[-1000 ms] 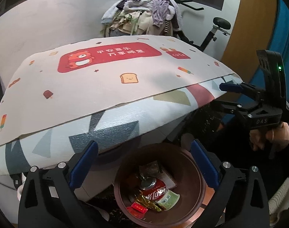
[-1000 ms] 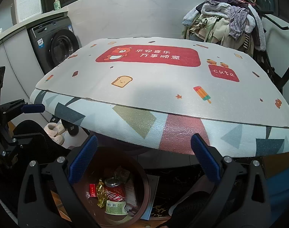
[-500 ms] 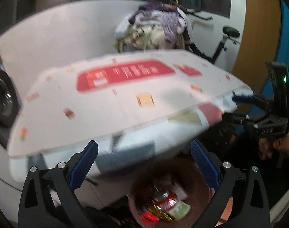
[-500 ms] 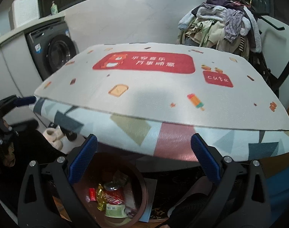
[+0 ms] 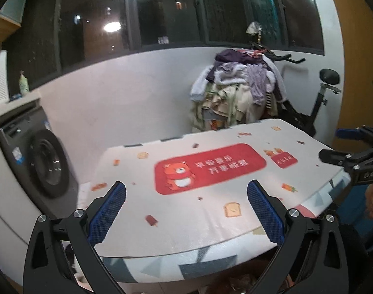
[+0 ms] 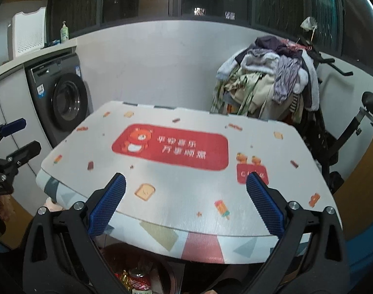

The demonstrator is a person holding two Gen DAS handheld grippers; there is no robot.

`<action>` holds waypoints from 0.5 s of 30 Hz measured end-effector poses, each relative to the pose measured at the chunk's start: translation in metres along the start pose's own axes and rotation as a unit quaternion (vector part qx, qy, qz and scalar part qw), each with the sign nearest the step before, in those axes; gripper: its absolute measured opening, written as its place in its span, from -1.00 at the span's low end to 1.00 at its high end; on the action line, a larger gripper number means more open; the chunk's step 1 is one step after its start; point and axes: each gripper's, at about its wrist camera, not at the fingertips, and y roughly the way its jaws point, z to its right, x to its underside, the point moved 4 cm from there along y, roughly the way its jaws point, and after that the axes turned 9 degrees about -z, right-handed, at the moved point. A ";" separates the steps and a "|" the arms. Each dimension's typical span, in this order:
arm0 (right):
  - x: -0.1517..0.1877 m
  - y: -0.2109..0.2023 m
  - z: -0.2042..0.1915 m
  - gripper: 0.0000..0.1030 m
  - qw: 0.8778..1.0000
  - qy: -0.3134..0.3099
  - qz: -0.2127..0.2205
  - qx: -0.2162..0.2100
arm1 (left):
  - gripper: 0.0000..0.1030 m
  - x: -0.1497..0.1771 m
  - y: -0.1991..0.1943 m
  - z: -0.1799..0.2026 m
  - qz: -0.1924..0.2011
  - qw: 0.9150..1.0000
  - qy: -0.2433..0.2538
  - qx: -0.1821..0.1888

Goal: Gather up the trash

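My left gripper (image 5: pixel 186 210) is open and empty, held above the near edge of the printed table mat (image 5: pixel 210 171). My right gripper (image 6: pixel 186 202) is open and empty above the same mat (image 6: pixel 181 152). Under the table's near edge, the brown trash bin (image 6: pixel 166 273) shows in the right wrist view with a red soda can (image 6: pixel 139 283) and a yellow wrapper (image 6: pixel 126 280) inside. In the left wrist view only a dark sliver of the bin (image 5: pixel 237 285) shows. Each gripper appears in the other's view, the right one (image 5: pixel 350 152) at the right edge and the left one (image 6: pixel 12 142) at the left edge.
A washing machine (image 5: pixel 34 161) stands left of the table, also in the right wrist view (image 6: pixel 61 100). A pile of clothes (image 5: pixel 237 93) sits on an exercise bike (image 5: pixel 318 107) behind the table's far right corner. A white wall (image 6: pixel 149 68) runs behind.
Both grippers have tilted upward. The trash bin has slid to the bottom edge of both views, and the table top, wall and windows now fill the frames. Both grippers stay open.
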 end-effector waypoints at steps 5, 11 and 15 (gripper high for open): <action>-0.007 -0.012 -0.004 0.89 1.000 0.005 0.003 -0.003 | 0.89 -0.007 -0.007 -0.011 -0.012 0.999 -0.027 0.019; -0.007 -0.019 -0.010 0.89 1.000 0.004 0.005 -0.005 | 0.89 -0.009 -0.016 -0.017 -0.010 0.999 -0.038 0.027; -0.007 -0.023 -0.013 0.89 1.000 0.004 0.009 -0.006 | 0.89 -0.008 -0.018 -0.015 -0.007 0.999 -0.037 0.024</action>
